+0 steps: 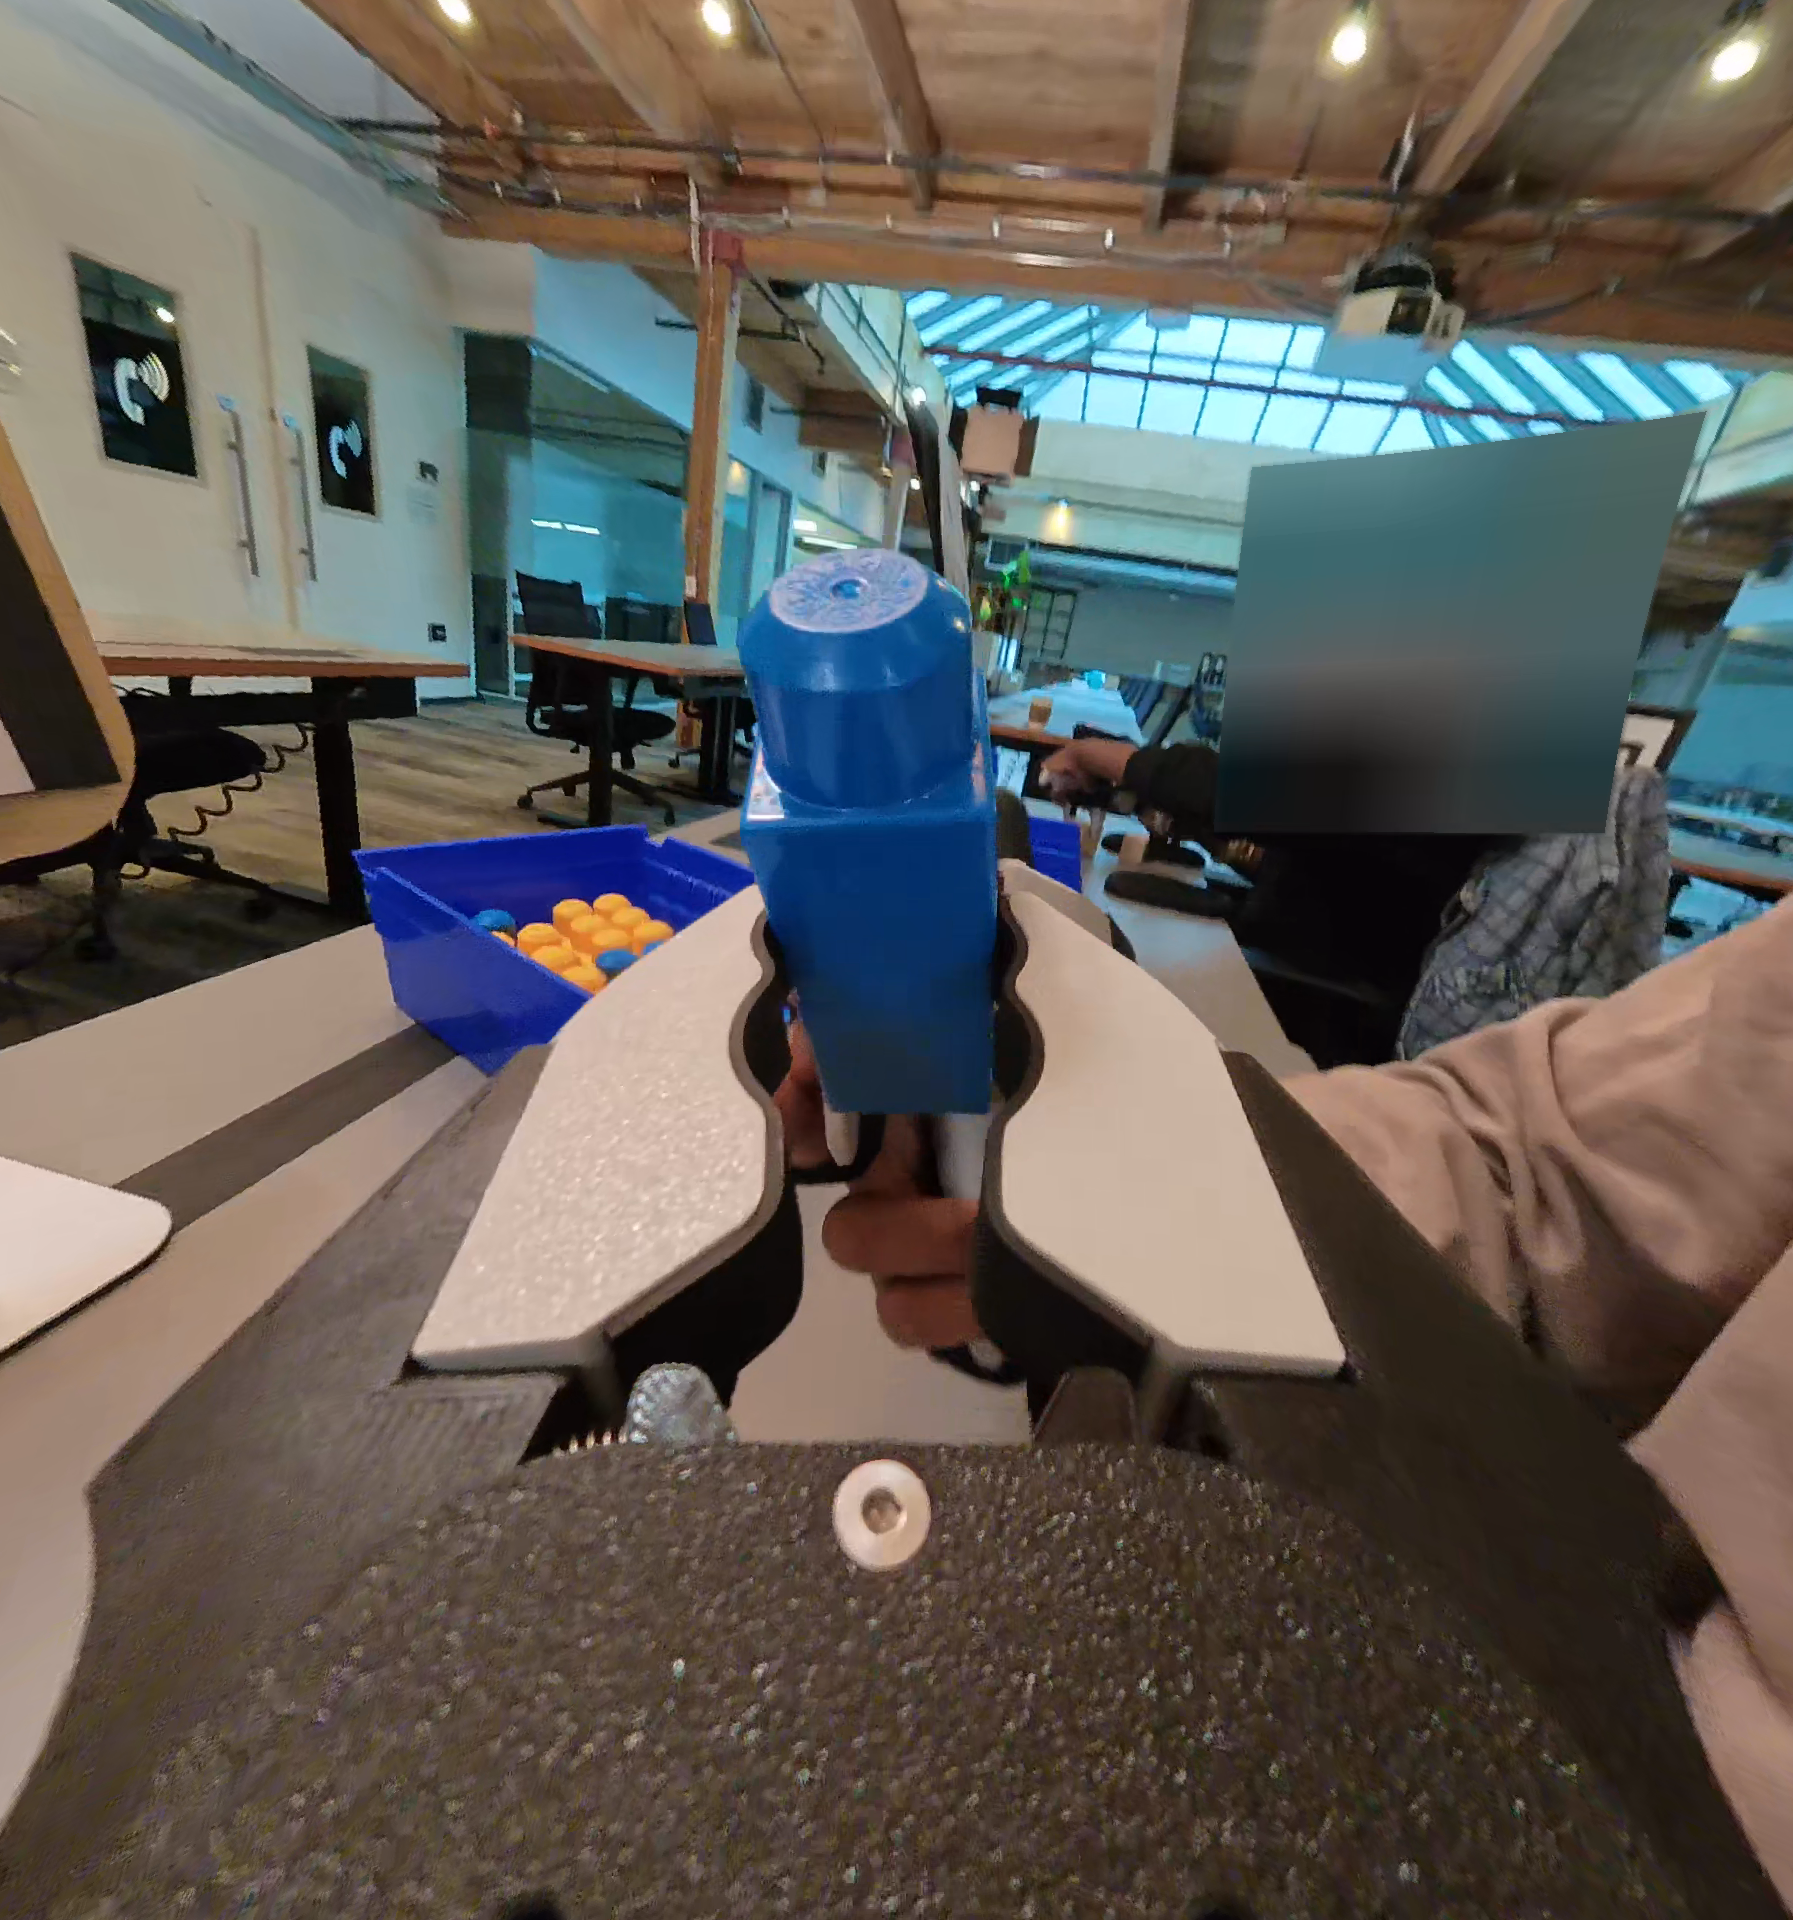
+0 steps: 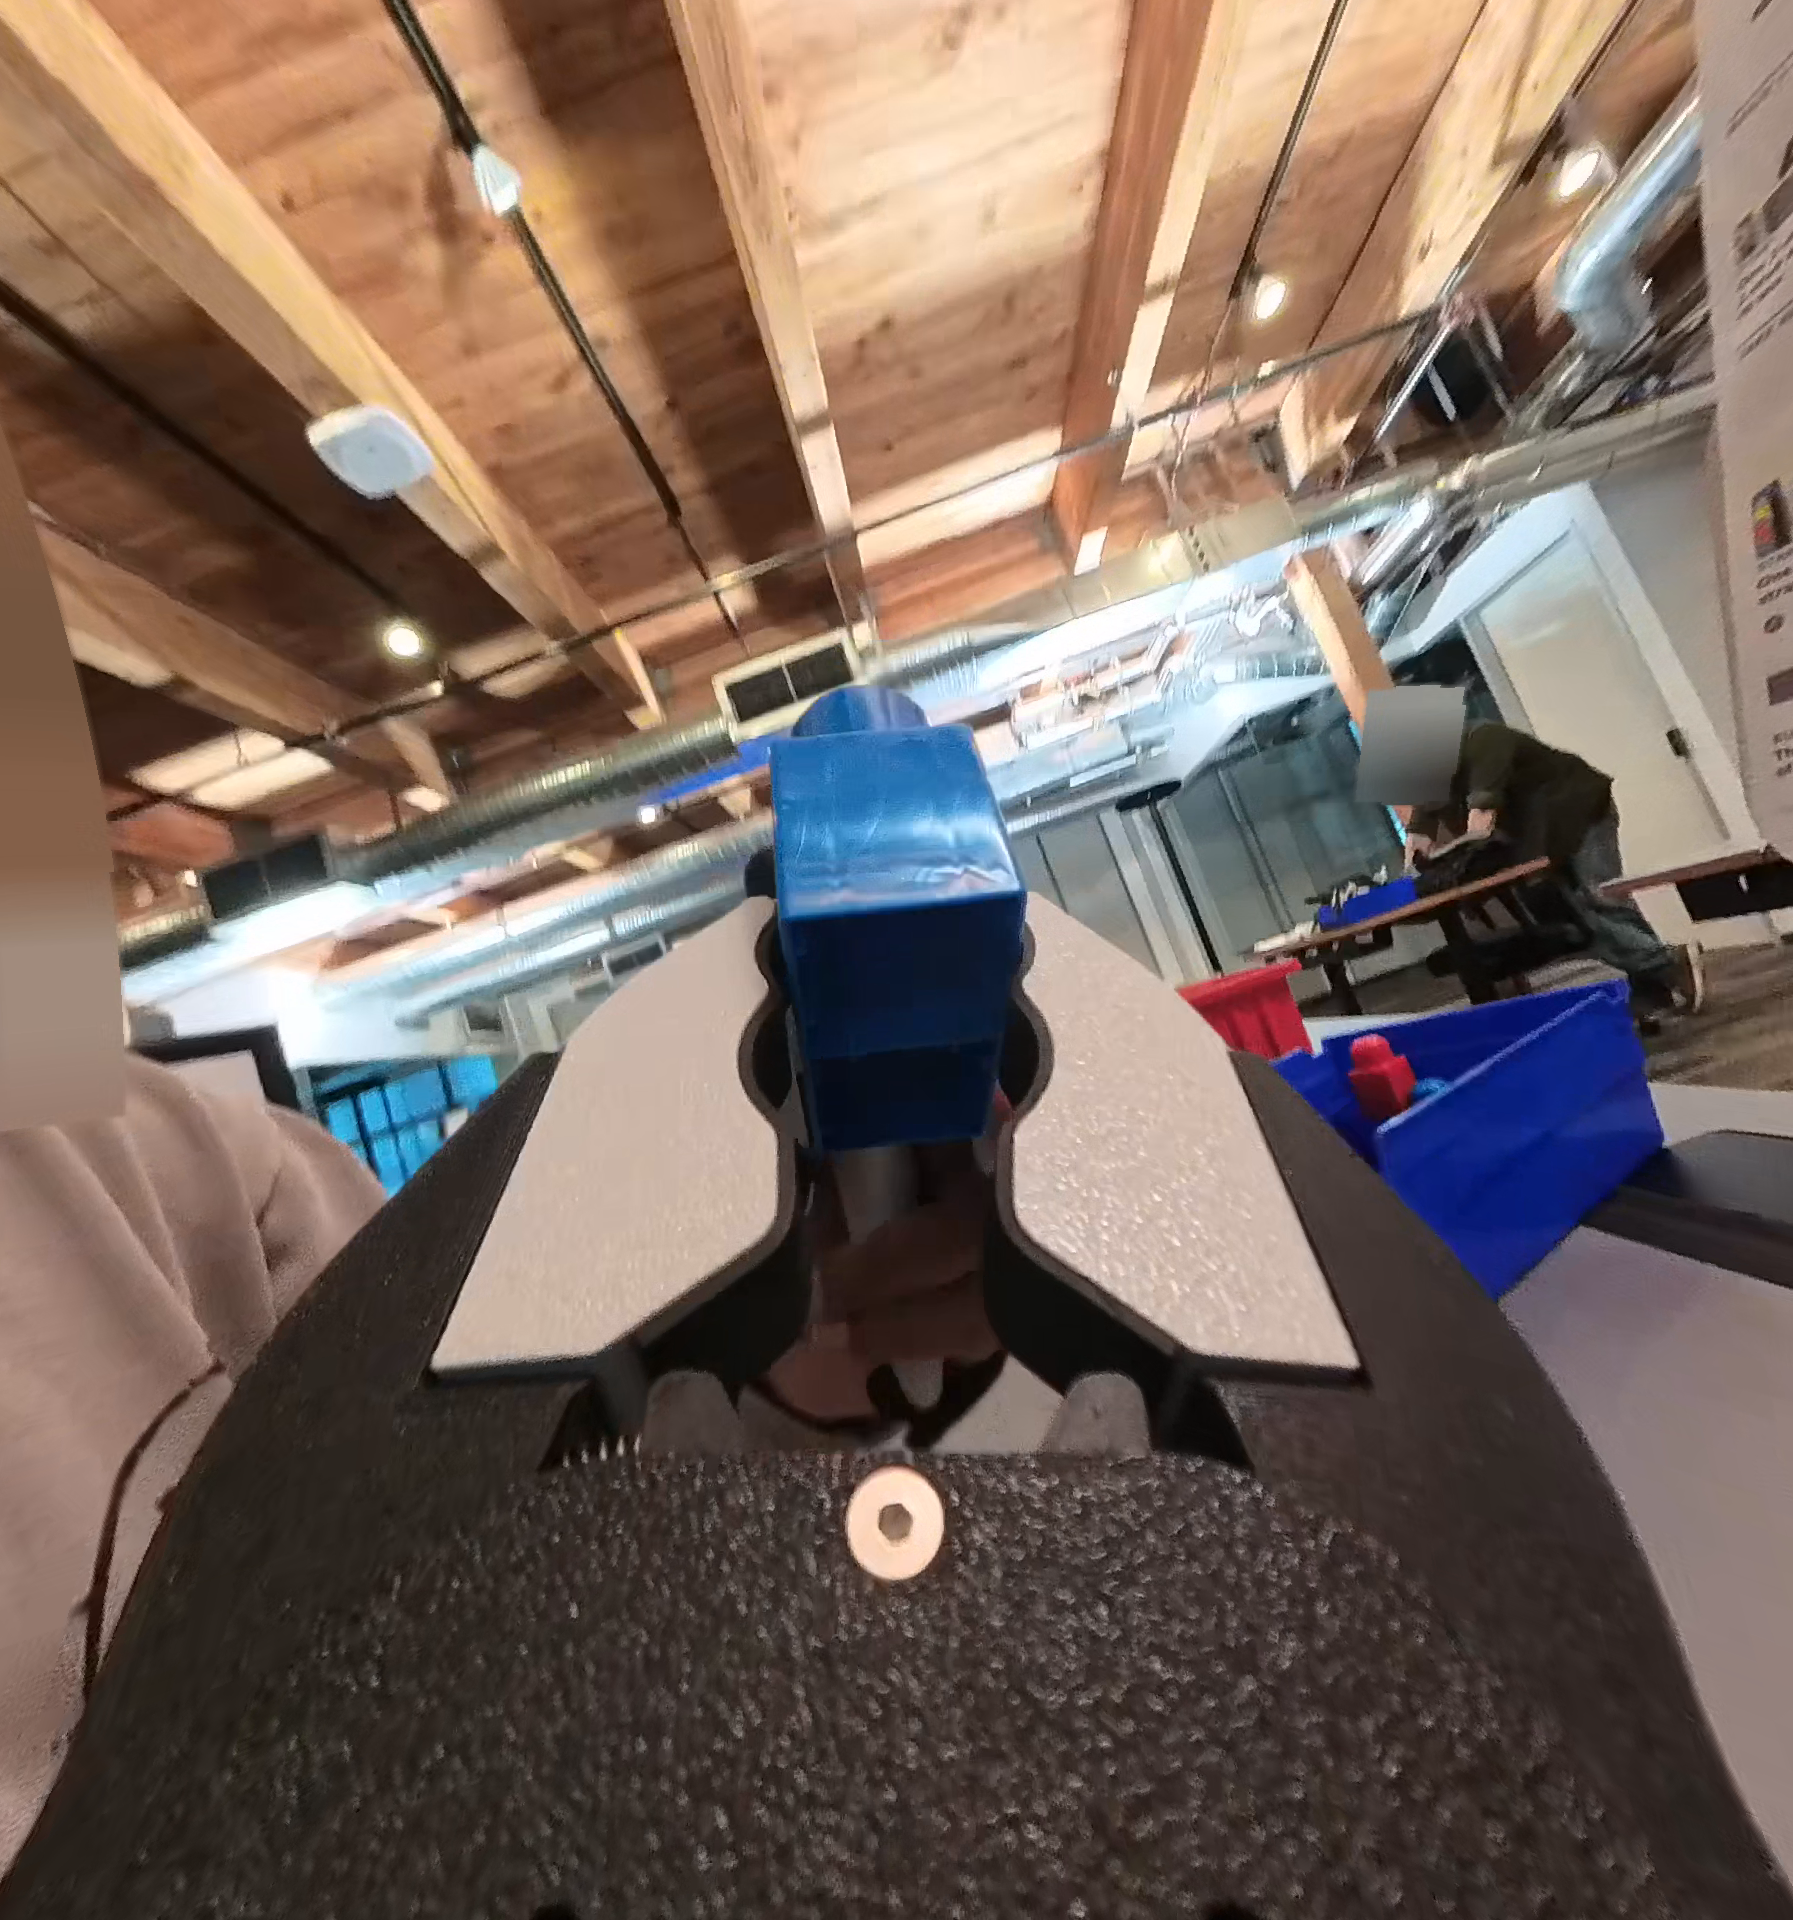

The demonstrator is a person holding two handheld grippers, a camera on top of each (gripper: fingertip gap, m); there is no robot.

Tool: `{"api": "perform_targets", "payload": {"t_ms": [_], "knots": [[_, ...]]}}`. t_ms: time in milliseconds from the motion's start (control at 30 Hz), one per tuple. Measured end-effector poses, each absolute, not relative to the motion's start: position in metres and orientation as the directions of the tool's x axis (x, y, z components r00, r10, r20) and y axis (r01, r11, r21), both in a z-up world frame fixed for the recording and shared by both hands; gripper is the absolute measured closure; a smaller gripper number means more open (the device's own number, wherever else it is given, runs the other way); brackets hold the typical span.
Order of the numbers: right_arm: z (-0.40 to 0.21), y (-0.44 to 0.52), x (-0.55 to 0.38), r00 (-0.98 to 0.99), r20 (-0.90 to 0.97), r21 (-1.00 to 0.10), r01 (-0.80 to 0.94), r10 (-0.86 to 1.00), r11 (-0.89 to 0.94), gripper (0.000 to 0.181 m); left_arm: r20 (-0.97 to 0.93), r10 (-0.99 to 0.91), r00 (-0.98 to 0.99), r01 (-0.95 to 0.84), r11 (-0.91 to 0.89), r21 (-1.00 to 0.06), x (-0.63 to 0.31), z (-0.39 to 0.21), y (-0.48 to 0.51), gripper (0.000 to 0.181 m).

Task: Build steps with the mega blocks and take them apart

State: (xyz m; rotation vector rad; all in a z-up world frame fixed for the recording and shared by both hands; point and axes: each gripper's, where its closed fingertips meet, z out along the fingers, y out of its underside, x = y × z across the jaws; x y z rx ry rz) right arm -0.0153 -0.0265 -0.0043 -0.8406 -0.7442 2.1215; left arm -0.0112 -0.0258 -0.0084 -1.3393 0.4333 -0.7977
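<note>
Up in the air, each gripper pinches a blue block. The left gripper (image 1: pixel 887 977) has its white fingers (image 1: pixel 643 1101) closed on the flat sides of its block (image 1: pixel 876 935), which stands upright with its round stud on top, lifted clear of the table (image 1: pixel 196 1049). Below the block, between the fingers, part of a hand (image 1: pixel 897 1236) shows.

Beyond it, on the table's far edge, sits a blue bin (image 1: pixel 456 966) holding orange blocks (image 1: pixel 585 935) packed studs-up, with a couple of blue studs among them. A white slab (image 1: pixel 30 1247) lies at the near left corner of the table. A beige sleeve (image 1: pixel 1598 1195) fills the right side of that view.

The right gripper (image 2: pixel 902 1023) is tilted up toward the wooden ceiling, its fingers (image 2: pixel 653 1143) clamped on a second blue block (image 2: pixel 897 935), stud pointing away from the camera. A hand shows dimly beneath this one too. To its right, low down, another blue bin (image 2: pixel 1494 1153) rests on the table with a red block (image 2: pixel 1380 1075) inside, and a red bin (image 2: pixel 1250 1003) stands just behind it. Farther back, a person (image 2: pixel 1536 831) bends over a wooden table.
</note>
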Motion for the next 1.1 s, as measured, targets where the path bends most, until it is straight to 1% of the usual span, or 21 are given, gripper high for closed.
{"api": "perform_targets", "payload": {"t_ms": [67, 133, 200, 267, 333, 433, 500, 533, 600, 733, 833, 933, 1000, 1033, 1067, 1100], "knots": [[-0.011, -0.028, -0.017, -0.516, -0.288, -0.786, -0.354, 0.807, -0.507, 0.144, 0.119, -0.732, 0.671, 0.196, 0.020, -0.980, -0.016, -0.014, -0.029, 0.144], [-0.016, -0.026, -0.015, -0.486, -0.198, -0.877, -0.300, 0.851, -0.376, 0.138, 0.052, -0.731, 0.680, 0.078, 0.001, -0.997, -0.023, -0.024, -0.031, 0.145], [-0.023, -0.021, -0.012, -0.422, -0.072, -0.958, -0.223, 0.904, -0.181, 0.135, -0.062, -0.704, 0.708, -0.114, -0.028, -0.993, -0.031, -0.045, -0.029, 0.145], [-0.034, -0.020, -0.011, -0.370, 0.069, -0.993, -0.113, 0.927, 0.029, 0.132, -0.158, -0.697, 0.699, -0.297, -0.082, -0.951, -0.034, -0.072, -0.027, 0.145], [-0.050, -0.028, -0.014, -0.362, 0.170, -0.982, 0.013, 0.917, 0.187, 0.127, -0.199, -0.722, 0.663, -0.410, -0.129, -0.903, -0.028, -0.097, -0.027, 0.145], [-0.080, -0.039, -0.021, -0.382, 0.260, -0.924, 0.167, 0.887, 0.343, 0.120, -0.234, -0.771, 0.592, -0.543, -0.167, -0.823, -0.015, -0.129, -0.031, 0.145], [-0.101, -0.042, -0.024, -0.402, 0.297, -0.873, 0.252, 0.866, 0.417, 0.122, -0.246, -0.790, 0.562, -0.581, -0.164, -0.798, -0.008, -0.138, -0.034, 0.145], [-0.109, -0.043, -0.024, -0.417, 0.307, -0.851, 0.281, 0.855, 0.443, 0.127, -0.252, -0.795, 0.552, -0.599, -0.168, -0.783, -0.007, -0.141, -0.035, 0.145], [-0.114, -0.048, -0.022, -0.449, 0.297, -0.850, 0.277, 0.842, 0.448, 0.144, -0.264, -0.796, 0.545, -0.614, -0.164, -0.772, -0.009, -0.144, -0.036, 0.145], [-0.108, -0.048, -0.021, -0.453, 0.283, -0.877, 0.235, 0.846, 0.419, 0.145, -0.254, -0.795, 0.551, -0.554, -0.120, -0.824, -0.007, -0.135, -0.034, 0.145], [-0.097, -0.047, -0.021, -0.449, 0.236, -0.924, 0.171, 0.862, 0.342, 0.145, -0.221, -0.795, 0.565, -0.473, -0.092, -0.876, -0.006, -0.125, -0.034, 0.144], [-0.088, -0.043, -0.017, -0.452, 0.188, -0.956, 0.119, 0.872, 0.267, 0.145, -0.245, -0.787, 0.567, -0.518, -0.108, -0.849, -0.012, -0.133, -0.032, 0.143], [-0.083, -0.040, -0.013, -0.458, 0.172, -0.965, 0.098, 0.872, 0.242, 0.146, -0.218, -0.791, 0.571, -0.491, -0.116, -0.863, -0.011, -0.133, -0.032, 0.144], [-0.079, -0.040, -0.012, -0.458, 0.166, -0.969, 0.086, 0.873, 0.230, 0.145, -0.225, -0.790, 0.571, -0.518, -0.134, -0.845, -0.014, -0.138, -0.031, 0.144], [-0.070, -0.040, -0.010, -0.461, 0.150, -0.980, 0.044, 0.874, 0.192, 0.146, -0.248, -0.783, 0.571, -0.554, -0.144, -0.820, -0.018, -0.145, -0.029, 0.144], [-0.061, -0.038, -0.005, -0.464, 0.136, -0.987, 0.009, 0.875, 0.158, 0.146, -0.251, -0.779, 0.575, -0.547, -0.139, -0.825, -0.019, -0.146, -0.028, 0.144]]}}
